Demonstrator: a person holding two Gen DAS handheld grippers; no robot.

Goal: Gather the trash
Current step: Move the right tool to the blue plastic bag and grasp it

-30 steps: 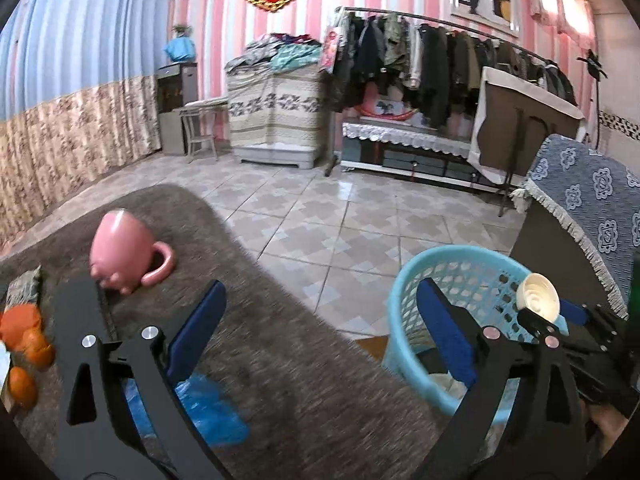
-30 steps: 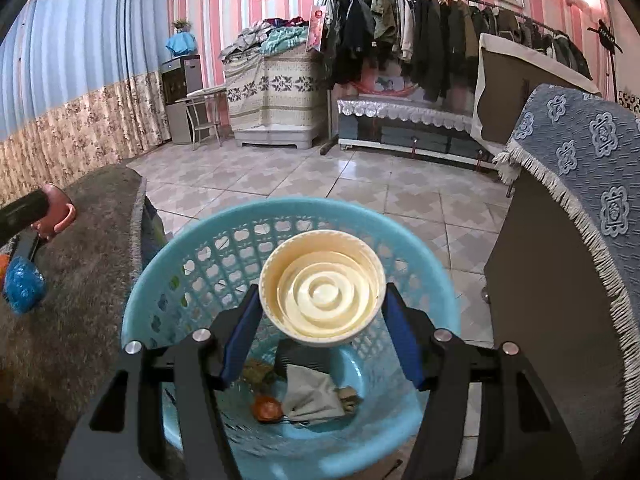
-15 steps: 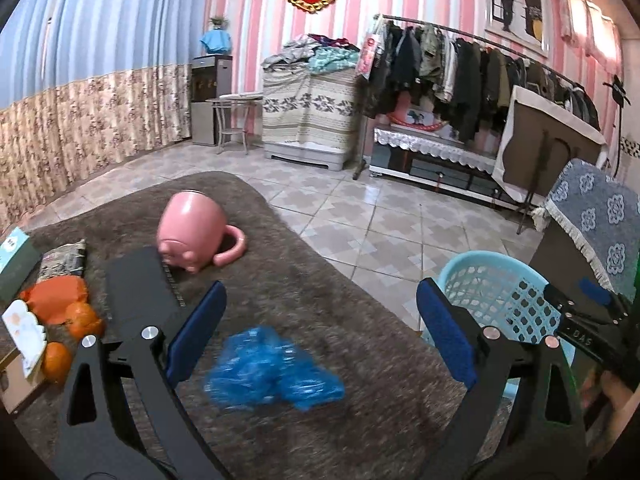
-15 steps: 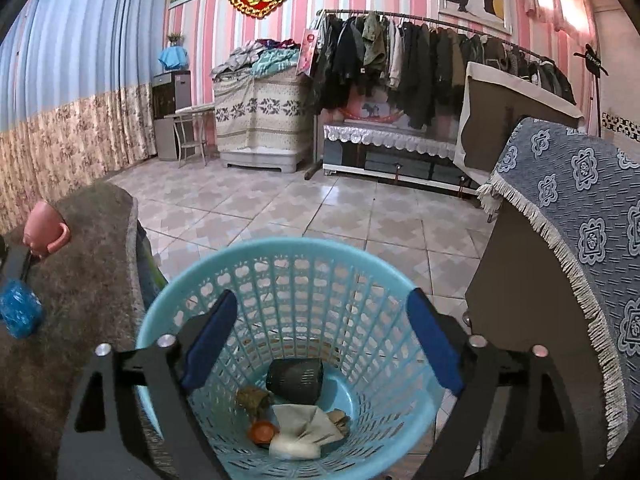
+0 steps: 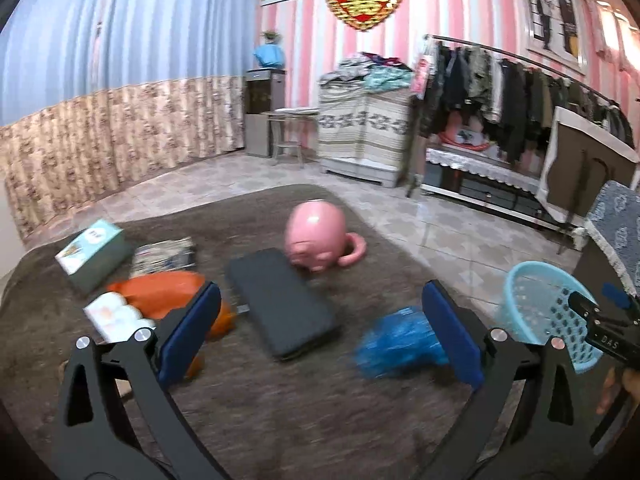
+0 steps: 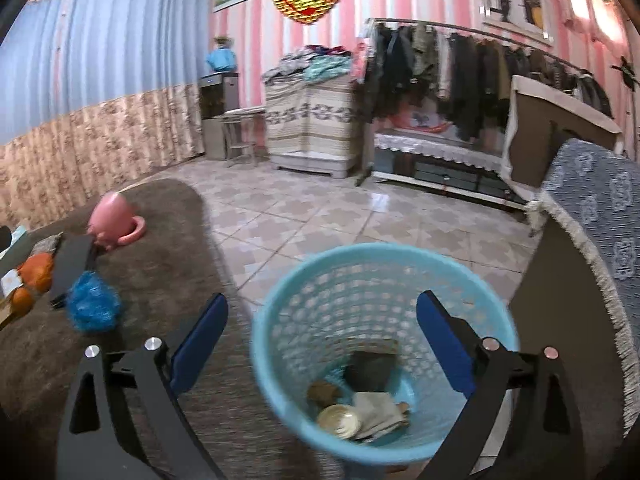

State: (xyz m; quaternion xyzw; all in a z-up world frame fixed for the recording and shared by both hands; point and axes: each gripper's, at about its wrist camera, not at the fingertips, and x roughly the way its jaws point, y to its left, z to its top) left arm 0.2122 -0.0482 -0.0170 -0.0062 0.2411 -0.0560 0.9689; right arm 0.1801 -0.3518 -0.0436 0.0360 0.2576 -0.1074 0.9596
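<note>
- Far left of the worktop (image 5: 280, 420): a teal box (image 5: 94, 254), a printed packet (image 5: 164, 254), an orange bag (image 5: 160, 296) with oranges, and a white pack (image 5: 116, 318). Whether any of it is trash, we cannot tell; we leave it.
- Left hand-held gripper (image 5: 320, 336): blue pads spread wide, holding nothing, hovering over the brown cover and facing the middle of the worktop.
- Between its pads lies a flat black case (image 5: 286, 304); a pink mug (image 5: 318, 240) sits mouth-down, touching the case's far end. We read both as keepers.
- The next trash item, in our view, is the crumpled blue plastic (image 5: 400, 346), just inside the left gripper's right pad and near the worktop's right edge.
- Handling guess: very light, soft, slippery film. It will collapse under the pads and may spring open or snag. We would pinch the thickest bunch in the middle, pads closed fully, coming straight down.
- Room: bare cover in front of and around the blue plastic; the case is close on its left, so we would approach from the near side.
- The right edge of the worktop drops to tiled floor; the blue basket (image 6: 380, 344) stands just beside that edge, below worktop height.
- Right hand-held gripper (image 6: 320, 344): wide open, empty, above the basket rim.
- Basket contents: a cream lid (image 6: 340, 420), crumpled paper (image 6: 378, 410), and dark scraps. Plenty of space left.
- Past the basket, a cabinet with a patterned cloth (image 6: 592, 240) crowds the right side; the carry path should stay left of it.
</note>
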